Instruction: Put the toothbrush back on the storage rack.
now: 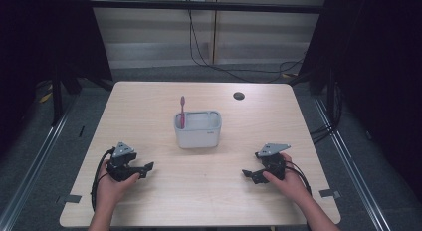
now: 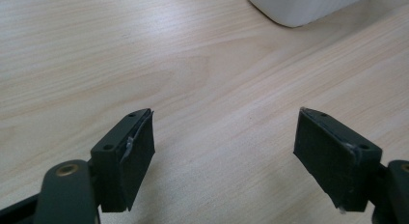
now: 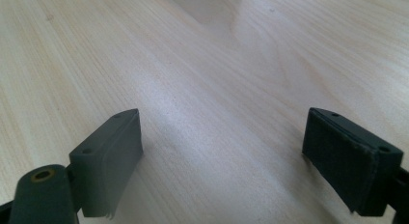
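Table: light wood, rounded corners, small dark round hole near far edge, right of centre.

Tub: white, roughly square w/ rounded corners, upright at table centre. Corner of it also at top of left gripper view.

Toothbrush: pink/red, standing upright in tub's left side, head up, leaning on the rim.

Left gripper: held in person's left hand, resting low on table near front-left, jaws wide apart, nothing btwn them; pointed toward the middle. Well apart from tub.

Right gripper: in right hand, front-right of table, jaws wide apart, bare wood btwn them. Well apart from tub.

Cables: black, on floor beyond table.
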`<act>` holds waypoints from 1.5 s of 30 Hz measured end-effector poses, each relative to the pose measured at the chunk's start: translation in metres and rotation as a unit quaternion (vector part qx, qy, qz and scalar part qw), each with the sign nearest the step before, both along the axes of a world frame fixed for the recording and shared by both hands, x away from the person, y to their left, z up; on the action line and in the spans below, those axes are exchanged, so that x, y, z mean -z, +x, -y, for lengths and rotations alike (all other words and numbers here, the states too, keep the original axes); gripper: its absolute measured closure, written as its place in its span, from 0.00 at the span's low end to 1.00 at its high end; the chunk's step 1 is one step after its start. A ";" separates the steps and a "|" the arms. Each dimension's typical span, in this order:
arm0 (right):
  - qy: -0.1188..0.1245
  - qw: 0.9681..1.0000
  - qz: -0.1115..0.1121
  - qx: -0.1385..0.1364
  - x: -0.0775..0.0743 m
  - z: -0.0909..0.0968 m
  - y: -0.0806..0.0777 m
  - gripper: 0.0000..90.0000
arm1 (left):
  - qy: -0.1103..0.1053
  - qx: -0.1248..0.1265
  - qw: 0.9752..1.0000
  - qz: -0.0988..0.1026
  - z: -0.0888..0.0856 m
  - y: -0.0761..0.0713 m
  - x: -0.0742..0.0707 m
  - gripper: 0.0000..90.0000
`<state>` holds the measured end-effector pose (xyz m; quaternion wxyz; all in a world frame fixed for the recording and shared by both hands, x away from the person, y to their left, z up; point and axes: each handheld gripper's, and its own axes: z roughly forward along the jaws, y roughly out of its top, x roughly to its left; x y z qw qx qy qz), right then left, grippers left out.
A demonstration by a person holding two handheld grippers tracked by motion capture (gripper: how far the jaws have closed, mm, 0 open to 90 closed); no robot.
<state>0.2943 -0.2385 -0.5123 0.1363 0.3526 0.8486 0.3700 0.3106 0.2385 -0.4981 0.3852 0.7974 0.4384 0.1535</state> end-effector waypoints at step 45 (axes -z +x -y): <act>0.000 1.000 0.000 0.000 0.000 0.000 0.000 0.15 | 0.041 0.025 0.999 0.012 0.002 0.002 0.011 0.20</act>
